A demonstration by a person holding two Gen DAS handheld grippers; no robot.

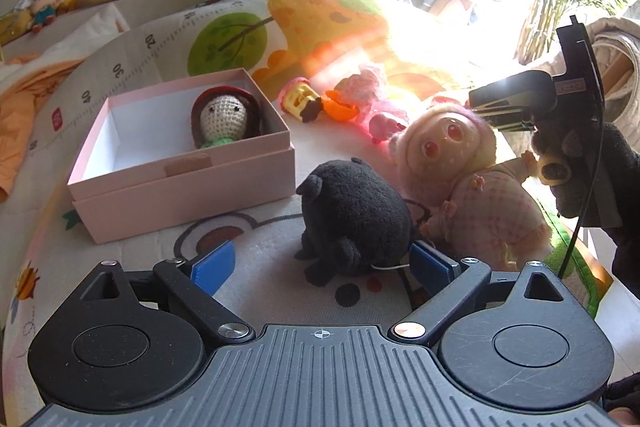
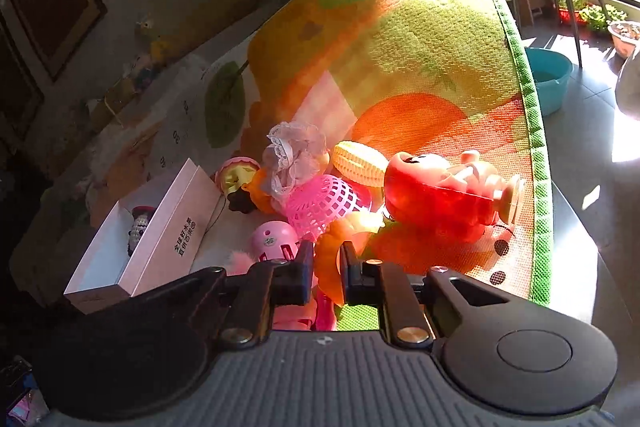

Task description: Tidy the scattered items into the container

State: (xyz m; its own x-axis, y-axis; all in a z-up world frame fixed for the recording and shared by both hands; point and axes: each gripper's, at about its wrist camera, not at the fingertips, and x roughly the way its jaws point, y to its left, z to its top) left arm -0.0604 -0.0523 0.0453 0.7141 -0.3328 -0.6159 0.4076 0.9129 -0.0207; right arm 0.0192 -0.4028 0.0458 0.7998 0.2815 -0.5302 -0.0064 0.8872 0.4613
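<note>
One pink box [image 1: 180, 183] sits open on the play mat [image 1: 248, 239], one crochet doll [image 1: 224, 121] inside. My left tongs [image 1: 322, 267] gape wide around one black plush [image 1: 352, 215], beside one pink-haired doll [image 1: 468, 179]. My right tongs [image 2: 326, 267] stand narrow about an orange toy [image 2: 332, 259]. Mat numerals read 20, 30, 40.

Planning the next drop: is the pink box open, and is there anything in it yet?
Open: the pink box has no lid on. It holds one crocheted doll lying at the back; the rest of its white floor is bare.
</note>
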